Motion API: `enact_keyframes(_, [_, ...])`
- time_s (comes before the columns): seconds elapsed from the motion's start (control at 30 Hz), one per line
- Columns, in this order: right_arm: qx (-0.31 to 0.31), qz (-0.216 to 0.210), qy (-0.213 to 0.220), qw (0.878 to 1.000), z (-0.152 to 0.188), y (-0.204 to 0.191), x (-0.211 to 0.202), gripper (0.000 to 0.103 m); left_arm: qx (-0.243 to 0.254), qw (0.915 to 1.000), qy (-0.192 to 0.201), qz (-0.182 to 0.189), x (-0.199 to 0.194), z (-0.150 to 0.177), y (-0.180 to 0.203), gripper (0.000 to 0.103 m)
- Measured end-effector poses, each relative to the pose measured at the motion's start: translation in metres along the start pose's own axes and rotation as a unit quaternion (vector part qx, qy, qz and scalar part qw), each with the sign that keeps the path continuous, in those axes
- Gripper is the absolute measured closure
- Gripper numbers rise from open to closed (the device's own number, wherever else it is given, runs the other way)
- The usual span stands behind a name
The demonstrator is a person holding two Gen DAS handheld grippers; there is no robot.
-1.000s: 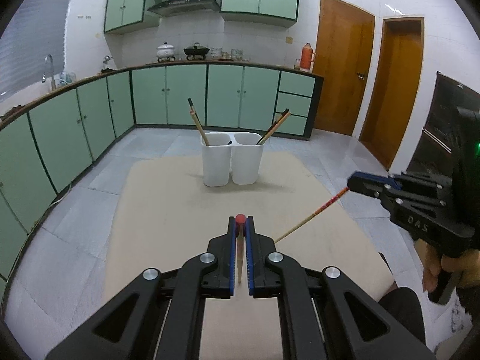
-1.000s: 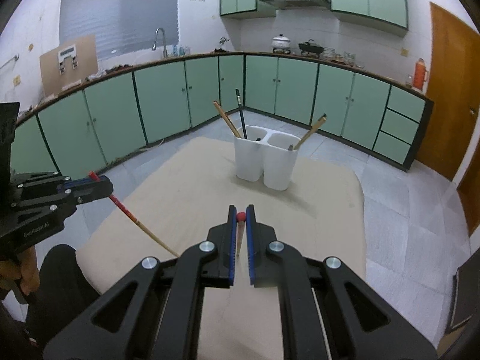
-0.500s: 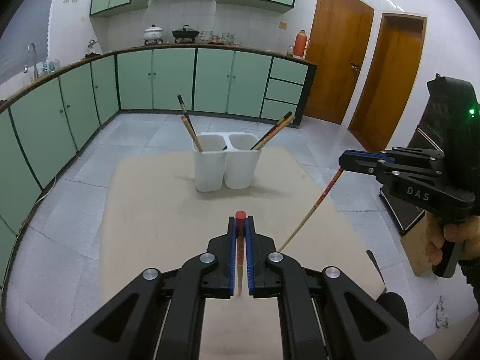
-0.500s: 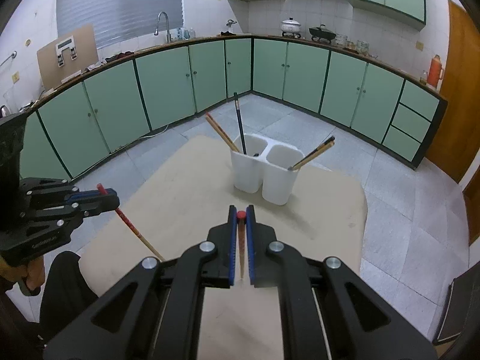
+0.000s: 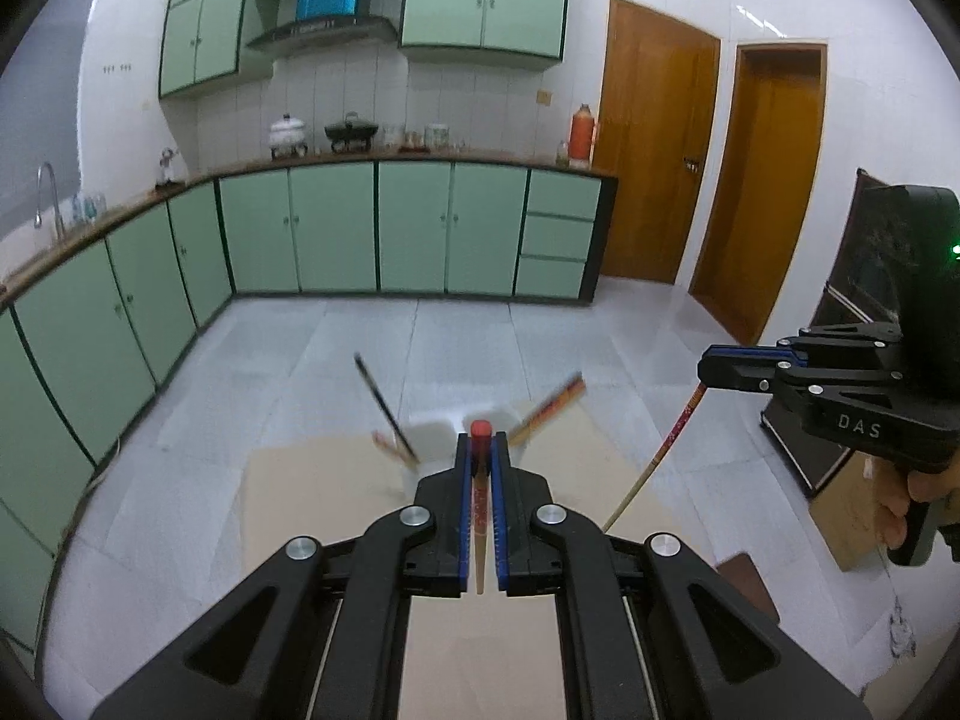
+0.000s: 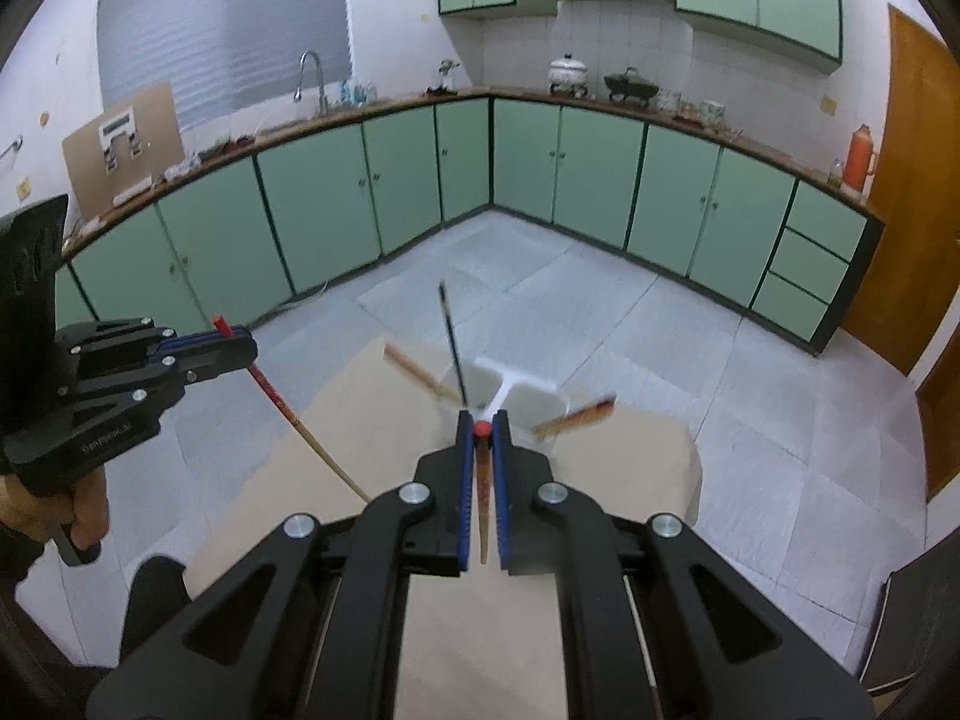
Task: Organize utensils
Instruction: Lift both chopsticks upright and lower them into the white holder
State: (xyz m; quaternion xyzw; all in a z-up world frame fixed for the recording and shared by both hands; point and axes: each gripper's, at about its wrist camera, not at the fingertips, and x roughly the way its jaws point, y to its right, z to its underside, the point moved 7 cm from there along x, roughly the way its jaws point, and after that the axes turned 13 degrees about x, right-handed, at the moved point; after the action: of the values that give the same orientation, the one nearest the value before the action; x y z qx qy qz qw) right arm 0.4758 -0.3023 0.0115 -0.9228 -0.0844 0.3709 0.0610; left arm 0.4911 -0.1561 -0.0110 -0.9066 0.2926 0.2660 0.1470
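Left gripper (image 5: 480,450) clamped on a red-capped chopstick (image 5: 480,492), right gripper (image 6: 482,438) clamped on another chopstick (image 6: 483,492) — both above the beige table (image 6: 372,420), white two-compartment holder (image 6: 540,402) just ahead — blurred, chopsticks inside.

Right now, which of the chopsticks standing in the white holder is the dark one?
The dark chopstick is the thin, nearly upright one in the left compartment of the white holder. The other chopsticks there are light wood and lean outward.

A beige desk (image 6: 372,420) is standing on the grey tiled floor (image 6: 750,396), carrying a white two-compartment holder (image 6: 540,405).
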Motion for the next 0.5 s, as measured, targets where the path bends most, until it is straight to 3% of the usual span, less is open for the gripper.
enact_keyframes(0.23, [0.0, 0.009, 0.021, 1.0, -0.057, 0.0, 0.001, 0.098, -0.006, 0.9993, 0.029, -0.023, 0.014, -0.057, -0.025, 0.097])
enact_keyframes(0.5, [0.006, 0.02, 0.038, 0.999, -0.104, 0.003, 0.028, 0.098, -0.016, 0.998, 0.045, -0.04, 0.057, -0.09, -0.049, 0.097])
